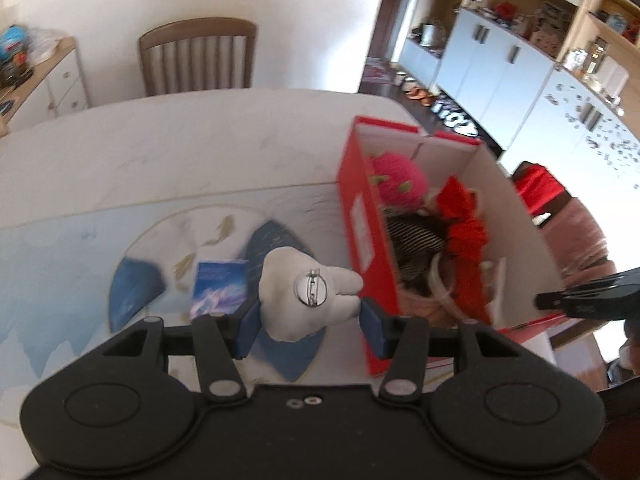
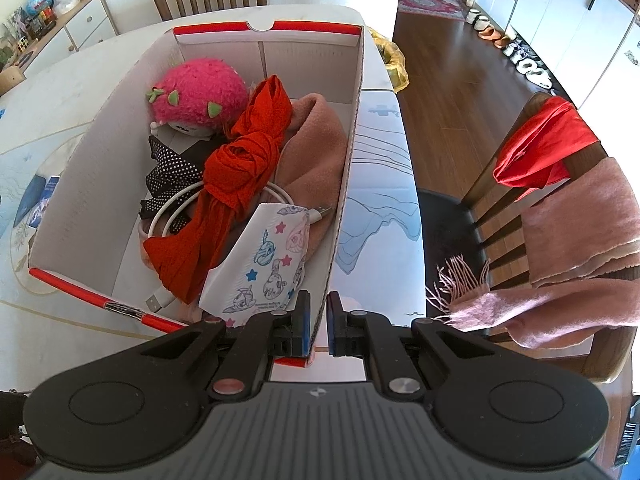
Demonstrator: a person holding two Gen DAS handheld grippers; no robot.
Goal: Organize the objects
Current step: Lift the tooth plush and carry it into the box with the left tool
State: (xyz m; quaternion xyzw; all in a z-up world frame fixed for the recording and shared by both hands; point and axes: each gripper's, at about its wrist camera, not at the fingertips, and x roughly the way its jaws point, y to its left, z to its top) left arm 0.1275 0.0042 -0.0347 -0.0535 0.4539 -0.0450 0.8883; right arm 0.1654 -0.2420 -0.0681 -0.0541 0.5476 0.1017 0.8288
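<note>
My left gripper [image 1: 310,322] is shut on a small white plush pin [image 1: 296,300], its metal clasp facing the camera, held above the table just left of the red box [image 1: 360,220]. In the right wrist view the red box [image 2: 100,152] stands open, and my right gripper [image 2: 319,312] is shut on its near right wall at the corner. Inside lie a pink plush [image 2: 200,92], a knotted red cloth [image 2: 240,160], a pink fabric [image 2: 316,148], a dark dotted cloth [image 2: 172,168], a white cable [image 2: 168,208] and a cartoon-print pack [image 2: 264,256].
A small blue booklet [image 1: 220,288] lies on the table mat left of the plush pin. A wooden chair [image 1: 196,60] stands at the far side of the table. Another chair [image 2: 500,208] to the right carries a red cloth [image 2: 540,152] and a pink scarf [image 2: 580,220].
</note>
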